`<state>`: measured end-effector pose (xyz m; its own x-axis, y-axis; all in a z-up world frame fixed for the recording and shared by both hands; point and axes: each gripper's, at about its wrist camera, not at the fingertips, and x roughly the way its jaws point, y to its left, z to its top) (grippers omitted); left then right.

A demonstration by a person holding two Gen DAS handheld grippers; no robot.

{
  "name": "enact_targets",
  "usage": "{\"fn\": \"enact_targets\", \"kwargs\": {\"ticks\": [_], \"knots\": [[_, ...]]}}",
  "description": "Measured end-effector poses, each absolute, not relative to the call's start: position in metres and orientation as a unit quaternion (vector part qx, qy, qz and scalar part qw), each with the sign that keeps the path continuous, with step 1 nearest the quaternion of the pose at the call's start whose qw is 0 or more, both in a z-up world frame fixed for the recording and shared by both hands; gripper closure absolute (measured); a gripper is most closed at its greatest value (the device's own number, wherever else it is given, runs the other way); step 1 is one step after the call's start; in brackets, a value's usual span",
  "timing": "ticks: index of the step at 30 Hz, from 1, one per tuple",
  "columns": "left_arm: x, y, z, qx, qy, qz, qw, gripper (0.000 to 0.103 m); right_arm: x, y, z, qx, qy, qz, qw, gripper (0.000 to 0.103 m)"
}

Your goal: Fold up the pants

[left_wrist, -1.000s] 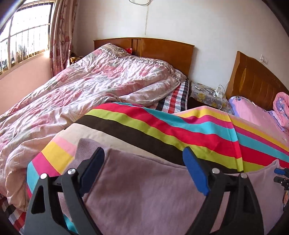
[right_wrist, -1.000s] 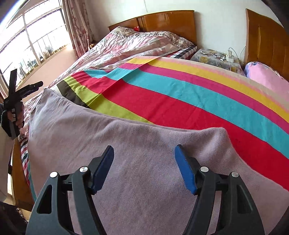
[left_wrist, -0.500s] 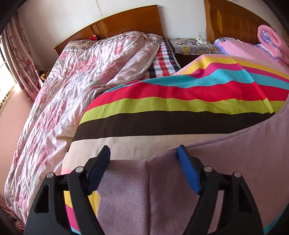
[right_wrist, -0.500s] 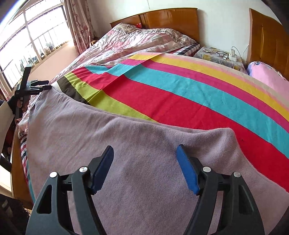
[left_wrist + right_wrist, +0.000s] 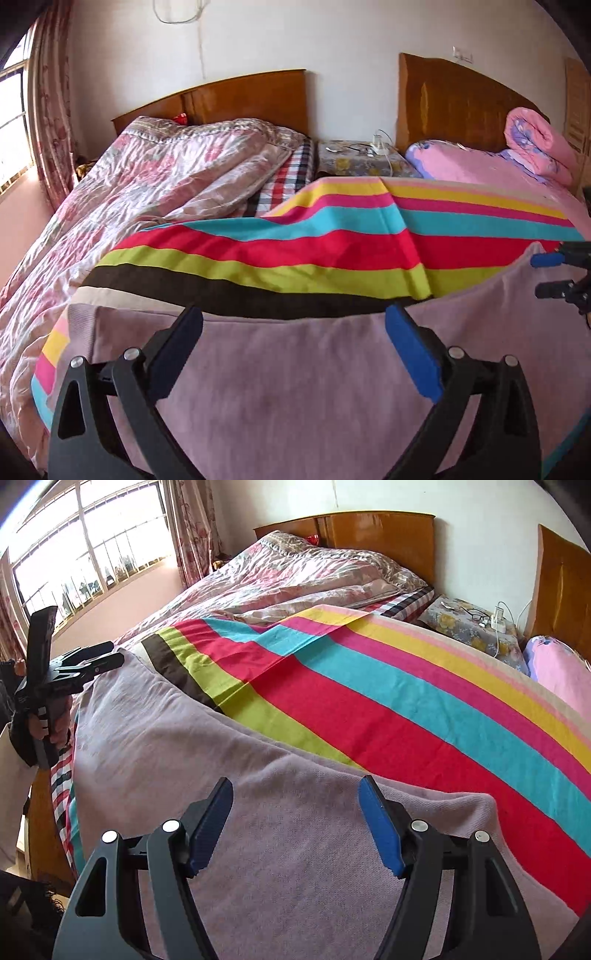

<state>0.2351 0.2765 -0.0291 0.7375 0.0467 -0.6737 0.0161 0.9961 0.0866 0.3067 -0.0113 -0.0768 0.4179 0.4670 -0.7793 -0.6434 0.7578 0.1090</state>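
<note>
- Across the near edge of the striped blanket (image 5: 406, 709) on the bed, the mauve pants (image 5: 258, 812) lie spread flat.
- Left tool (image 5: 293, 332) hovers above them, jaws just widened, nothing between.
- Right tool (image 5: 295, 805) gapes, empty.

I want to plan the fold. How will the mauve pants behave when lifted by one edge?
The pants look like soft knit and lie draped over the striped blanket, so they will probably sag limply. The fuzzy surface suggests they may cling to the blanket rather than slide. They seem light, though wide enough to need both grippers.
</note>
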Motion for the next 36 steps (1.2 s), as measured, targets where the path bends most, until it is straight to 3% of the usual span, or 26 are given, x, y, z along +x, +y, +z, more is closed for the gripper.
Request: {"fn": "enact_targets", "kwargs": {"ticks": [3, 6, 9, 14, 22, 25, 26, 28, 31, 36], "knots": [[0.243, 0.231, -0.043, 0.091, 0.379, -0.033, 0.92, 0.004, 0.312, -0.028, -0.065, -0.114, 0.402, 0.332, 0.846, 0.036], [0.256, 0.196, -0.037, 0.131, 0.377, -0.11, 0.91, 0.004, 0.322, -0.043, -0.059, -0.178, 0.387, 0.369, 0.826, 0.044], [0.28, 0.175, -0.033, 0.127, 0.39, -0.23, 0.883, 0.011, 0.343, -0.048, -0.065, -0.22, 0.391, 0.419, 0.789, 0.053], [0.322, 0.145, -0.061, 0.155, 0.442, -0.306, 0.829, 0.04, 0.361, -0.022, -0.081, -0.241, 0.413, 0.509, 0.716, 0.078], [0.332, 0.131, -0.096, 0.189, 0.473, -0.363, 0.78, 0.049, 0.358, -0.02, -0.089, -0.274, 0.427, 0.552, 0.661, 0.079], [0.333, 0.133, -0.102, 0.189, 0.475, -0.367, 0.777, 0.059, 0.353, -0.024, -0.09, -0.286, 0.417, 0.552, 0.662, 0.082], [0.334, 0.134, -0.102, 0.187, 0.471, -0.365, 0.781, 0.069, 0.351, -0.025, -0.089, -0.287, 0.408, 0.553, 0.668, 0.089], [0.332, 0.135, -0.098, 0.189, 0.461, -0.361, 0.788, 0.074, 0.348, -0.027, -0.082, -0.287, 0.388, 0.546, 0.684, 0.097], [0.329, 0.132, -0.094, 0.201, 0.456, -0.358, 0.789, 0.085, 0.344, -0.027, -0.079, -0.294, 0.374, 0.539, 0.695, 0.098], [0.337, 0.129, -0.099, 0.201, 0.463, -0.359, 0.785, 0.081, 0.34, -0.027, -0.079, -0.296, 0.362, 0.523, 0.713, 0.099]]}}
